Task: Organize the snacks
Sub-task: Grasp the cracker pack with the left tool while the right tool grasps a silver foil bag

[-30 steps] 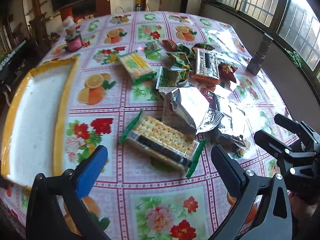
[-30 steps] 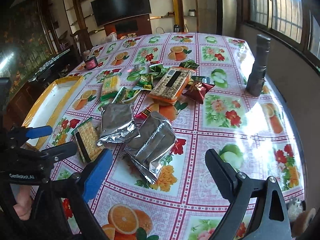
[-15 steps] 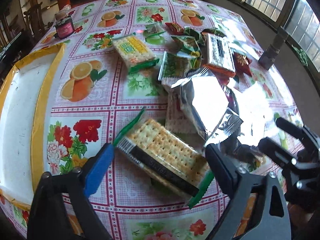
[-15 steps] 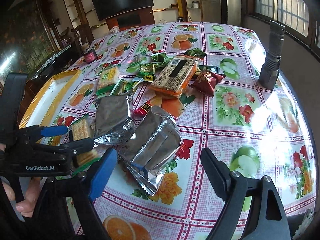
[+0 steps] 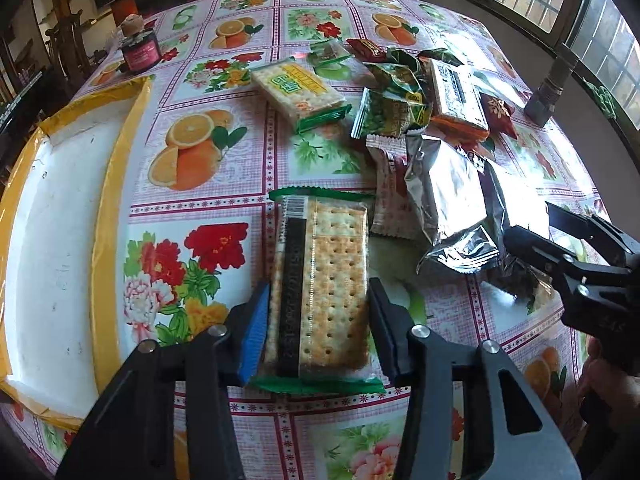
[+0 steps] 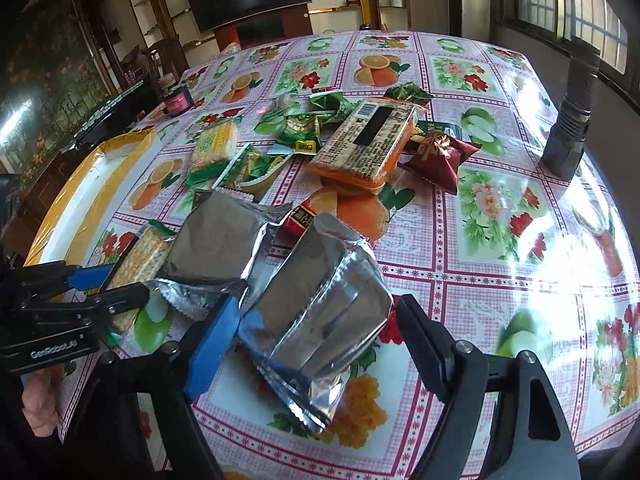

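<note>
Left wrist view: the left gripper (image 5: 318, 330) has its two fingers pressed against the long sides of a cracker pack (image 5: 322, 288) with green end seals, which lies flat on the flowered tablecloth (image 5: 208, 168). The blue pad and the black pad both touch the wrapper, so the claw is closed on the pack. To its left, well apart, is the white tray (image 5: 52, 240) with a yellow rim. Just right of the pack a pink-checked sachet (image 5: 390, 192) and a silver foil bag (image 5: 448, 196) crowd in — the foil bag's crimped end lies near the black finger. Farther back sit a yellow-green biscuit pack (image 5: 300, 92), green sachets (image 5: 394, 108), an orange-edged pack (image 5: 456, 98) and a dark red pouch (image 5: 498, 114). A small dark jar (image 5: 140, 50) stands at the far left, a dark flashlight (image 5: 550, 88) upright at the far right. The right gripper (image 5: 560, 240) enters from the right edge.

Right wrist view: the right gripper (image 6: 316, 332) is spread wide around a second silver foil bag (image 6: 320, 312). The blue pad is at or just beside the bag's left edge — contact cannot be told — and the black finger stands clear of its right edge. The first foil bag overlaps it on the left, partly covering the cracker pack.
</note>
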A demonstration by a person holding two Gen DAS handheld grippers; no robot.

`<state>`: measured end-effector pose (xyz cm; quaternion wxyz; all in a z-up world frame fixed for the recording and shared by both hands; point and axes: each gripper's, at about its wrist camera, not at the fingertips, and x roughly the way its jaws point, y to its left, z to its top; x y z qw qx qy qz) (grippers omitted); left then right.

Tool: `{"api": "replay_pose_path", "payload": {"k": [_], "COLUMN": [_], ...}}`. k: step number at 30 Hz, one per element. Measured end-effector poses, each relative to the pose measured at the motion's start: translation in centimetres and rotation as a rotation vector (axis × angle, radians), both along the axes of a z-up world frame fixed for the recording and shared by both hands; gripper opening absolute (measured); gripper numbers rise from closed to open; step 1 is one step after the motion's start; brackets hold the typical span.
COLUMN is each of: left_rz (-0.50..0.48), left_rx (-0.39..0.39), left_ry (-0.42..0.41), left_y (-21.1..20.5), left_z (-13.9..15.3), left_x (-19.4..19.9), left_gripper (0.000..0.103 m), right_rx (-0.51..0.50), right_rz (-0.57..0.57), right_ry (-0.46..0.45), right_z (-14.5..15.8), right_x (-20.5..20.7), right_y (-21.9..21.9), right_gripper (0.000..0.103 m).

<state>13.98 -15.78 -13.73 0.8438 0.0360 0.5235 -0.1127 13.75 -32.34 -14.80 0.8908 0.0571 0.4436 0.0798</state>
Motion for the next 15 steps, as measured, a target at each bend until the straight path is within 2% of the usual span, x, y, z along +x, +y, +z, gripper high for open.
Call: {"api": "replay_pose_path", "payload": {"k": [3, 5, 6, 15], "left_rz": [0.004, 0.001, -0.002, -0.006], "left_rx": [-0.004, -0.011, -0.015, 0.008], "left_ry": [-0.005, -0.007, -0.007, -0.060], "left_y": [0.2, 0.2, 0.3, -0.2], "left_z": [0.0, 0.0, 0.0, 1.3], "left_x": [0.1, 0.0, -0.1, -1.4], "left_gripper": [0.048, 0.048, 0.048, 0.048], "right_rx": [-0.002, -0.027, -0.038, -0.024], "right_rz": [-0.007, -0.018, -0.025, -0.059], "right_ry": [0.015, 0.009, 0.006, -0.033], "right_z": [-0.4, -0.4, -0.4, 1.0], "right_x": [0.5, 0.3, 0.1, -2.4], "right_y": [0.1, 0.2, 0.1, -1.3], "right_gripper": [0.077, 0.065, 0.064, 0.061]}}
